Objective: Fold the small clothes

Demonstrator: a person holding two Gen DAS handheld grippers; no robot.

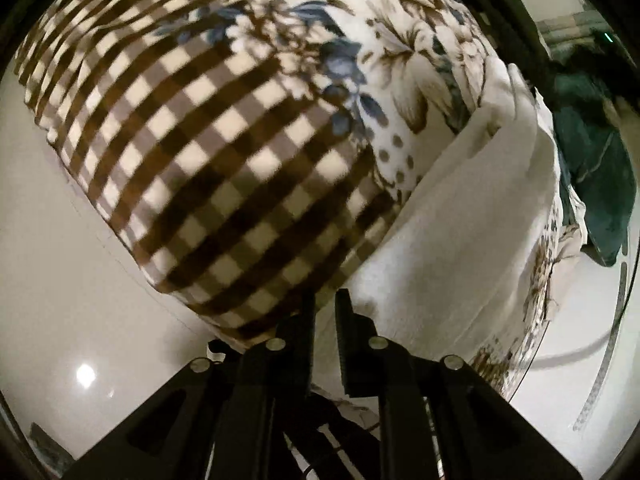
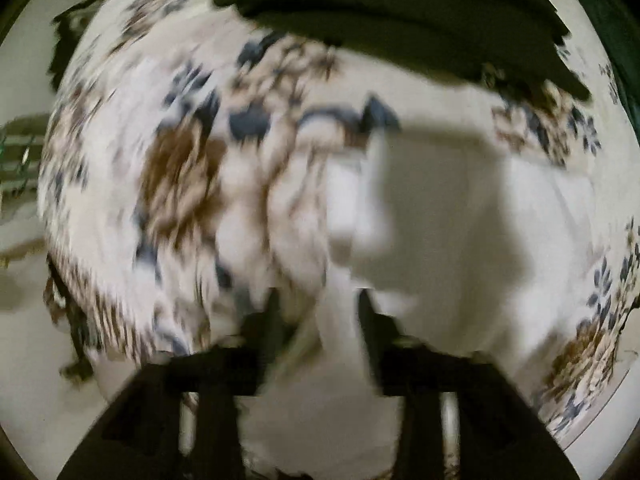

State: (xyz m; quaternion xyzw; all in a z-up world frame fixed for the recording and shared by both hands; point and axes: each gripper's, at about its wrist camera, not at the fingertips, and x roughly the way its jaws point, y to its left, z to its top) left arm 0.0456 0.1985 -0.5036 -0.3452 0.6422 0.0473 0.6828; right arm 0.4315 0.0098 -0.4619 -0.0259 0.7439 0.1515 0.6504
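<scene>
Left wrist view first: the left gripper [image 1: 325, 320] has its two black fingers drawn close, with only a thin slot between them, and the corner of the cloth [image 1: 248, 128] is pinched right there at the tips. That cloth is a soft piece, brown-and-cream check on one half, blue and brown flowers on the other, with a plain white underside [image 1: 460, 240] turned up along the right. It lies spread over a glossy white table [image 1: 72, 280], and a dark teal garment [image 1: 596, 184] sits bunched at the far right, just beyond the cloth's edge. Over to the right wrist view, and it's heavily blurred: the right gripper [image 2: 318, 320] has white fabric running down between its fingers, so it is clamped on the same floral cloth [image 2: 180, 168]. A dark garment [image 2: 400, 12] lies across the top of that view, overlapping the cloth's far edge.
</scene>
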